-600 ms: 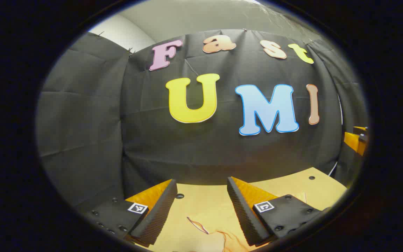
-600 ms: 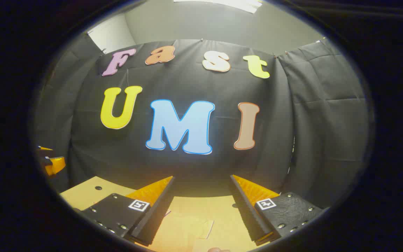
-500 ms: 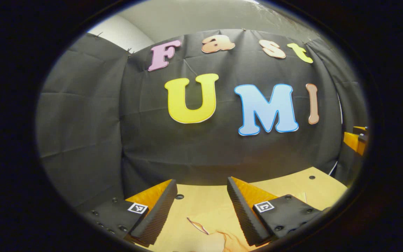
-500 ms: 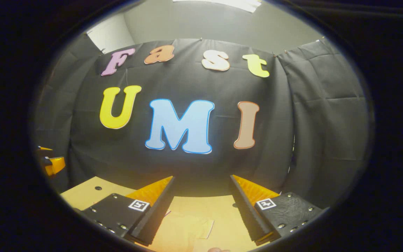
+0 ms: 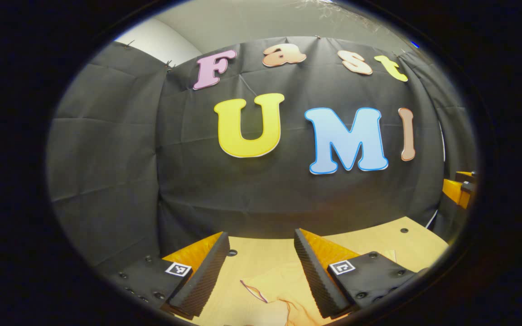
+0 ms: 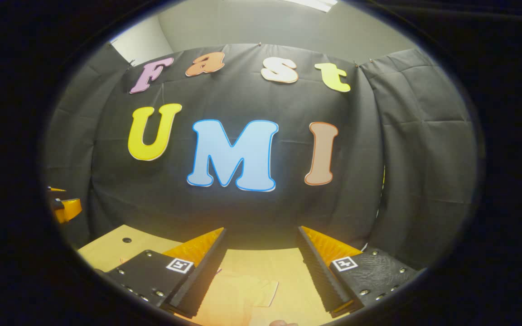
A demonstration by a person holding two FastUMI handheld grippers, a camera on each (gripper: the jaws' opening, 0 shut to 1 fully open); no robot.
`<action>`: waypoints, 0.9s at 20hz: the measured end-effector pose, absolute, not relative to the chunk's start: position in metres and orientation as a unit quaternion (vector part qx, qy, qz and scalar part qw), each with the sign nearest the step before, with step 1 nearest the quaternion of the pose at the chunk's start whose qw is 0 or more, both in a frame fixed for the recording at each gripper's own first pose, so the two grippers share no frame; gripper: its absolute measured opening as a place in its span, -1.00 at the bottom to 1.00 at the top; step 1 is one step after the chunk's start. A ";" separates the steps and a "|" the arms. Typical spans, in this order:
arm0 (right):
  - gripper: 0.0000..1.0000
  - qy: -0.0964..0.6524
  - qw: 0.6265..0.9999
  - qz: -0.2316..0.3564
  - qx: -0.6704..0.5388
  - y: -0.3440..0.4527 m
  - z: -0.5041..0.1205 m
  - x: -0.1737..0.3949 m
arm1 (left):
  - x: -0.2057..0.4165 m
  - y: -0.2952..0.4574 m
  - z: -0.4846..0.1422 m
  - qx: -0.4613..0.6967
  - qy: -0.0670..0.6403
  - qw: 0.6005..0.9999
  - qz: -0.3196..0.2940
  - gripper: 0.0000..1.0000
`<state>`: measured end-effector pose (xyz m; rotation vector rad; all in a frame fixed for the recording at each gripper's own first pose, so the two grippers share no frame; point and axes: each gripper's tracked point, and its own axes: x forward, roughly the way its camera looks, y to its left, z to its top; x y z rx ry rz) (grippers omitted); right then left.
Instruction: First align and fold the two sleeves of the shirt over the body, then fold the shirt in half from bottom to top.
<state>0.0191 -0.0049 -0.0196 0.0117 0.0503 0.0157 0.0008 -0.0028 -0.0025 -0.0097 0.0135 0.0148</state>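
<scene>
The shirt [image 5: 283, 290] is a pale yellowish thing lying flat on the wooden table [image 5: 379, 235], and you only catch the near bits of it low down between the fingers in both gripper views; in the right gripper view a folded-looking flap of it [image 6: 247, 294] sits just past the fingers. Can't honestly tell which part is sleeve and which is body from this angle, so how far the folding has got is anyone's guess. My read is that both tools are held up and level, pointing at the black cloth wall [image 5: 252, 190] rather than down at the fabric, which looks like a between-steps hover, not a grab. The left gripper [image 5: 261, 267] has its fingers spread wide with nothing between them, just table and cloth showing through the gap. Same story for the right gripper [image 6: 261, 267]: jaws wide apart, holding nothing, touching nothing as far as I can see. The other tool pokes in at the far edge of each view. Next grab probably means tipping down toward an edge.
</scene>
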 end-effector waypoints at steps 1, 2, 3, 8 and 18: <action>0.91 0.027 1.000 0.009 0.007 -0.005 -0.023 0.019 | -0.001 -0.001 -0.003 -0.005 0.006 1.000 0.009 0.87; 0.91 0.028 1.000 0.009 0.008 -0.006 -0.024 0.020 | -0.002 -0.001 -0.003 -0.004 0.006 1.000 0.010 0.87; 0.91 0.028 1.000 0.010 0.008 -0.006 -0.025 0.019 | -0.001 0.001 -0.002 -0.003 0.005 1.000 0.012 0.87; 0.91 0.034 0.999 0.012 0.007 -0.008 -0.033 0.022 | -0.002 0.001 -0.001 -0.003 0.006 1.000 0.017 0.87; 0.91 0.091 0.995 0.025 -0.018 -0.013 -0.102 0.056 | -0.009 0.003 0.000 -0.001 0.005 1.000 0.020 0.87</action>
